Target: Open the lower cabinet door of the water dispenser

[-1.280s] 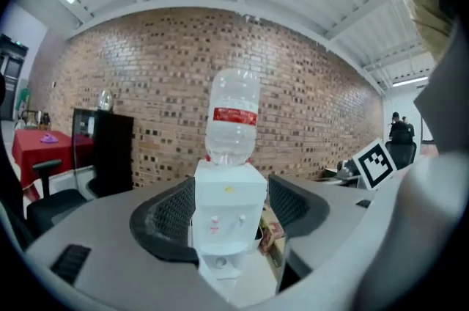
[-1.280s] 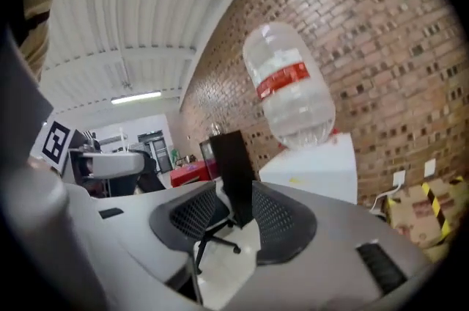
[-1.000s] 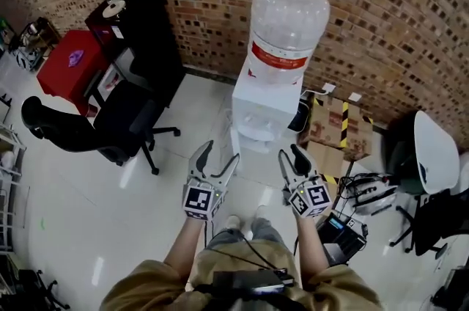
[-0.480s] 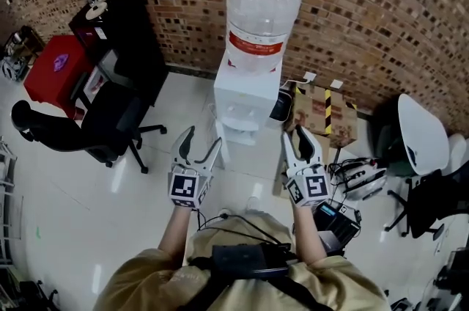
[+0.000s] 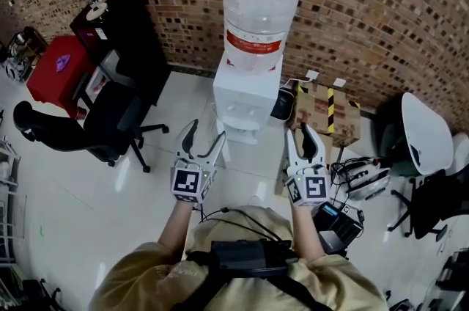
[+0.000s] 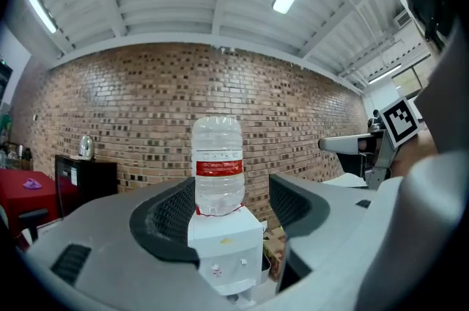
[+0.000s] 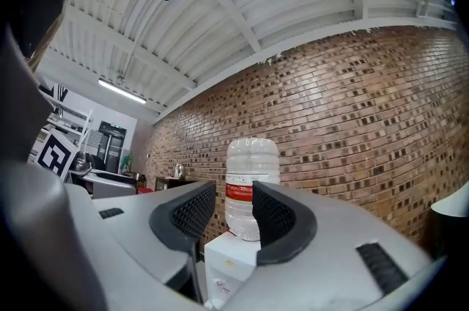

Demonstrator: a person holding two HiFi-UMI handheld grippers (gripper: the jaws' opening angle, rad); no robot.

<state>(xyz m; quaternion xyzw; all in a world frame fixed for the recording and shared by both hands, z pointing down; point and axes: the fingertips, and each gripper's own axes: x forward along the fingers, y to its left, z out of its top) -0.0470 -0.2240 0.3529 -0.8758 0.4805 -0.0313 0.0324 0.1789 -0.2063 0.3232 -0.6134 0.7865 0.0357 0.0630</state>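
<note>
The left claw (image 5: 204, 135) points forward and level, its jaws wide apart and empty. Beside it, the right claw (image 5: 303, 132) holds its jaws nearly together, also empty.

Water dispenser (image 5: 245, 93) standing at centre frame against brick wall (image 5: 381, 16), bottle (image 5: 260, 5) sitting on top. Left gripper (image 5: 205, 135) and right gripper (image 5: 303, 133) hovering just below it. Black chair (image 5: 88, 130) sitting at left, cardboard box (image 5: 326, 111) lying at right.

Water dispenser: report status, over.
Left claw open, right claw narrowly open, both empty. Water dispenser ahead, untouched. Cardboard box beside it, off the path.
</note>
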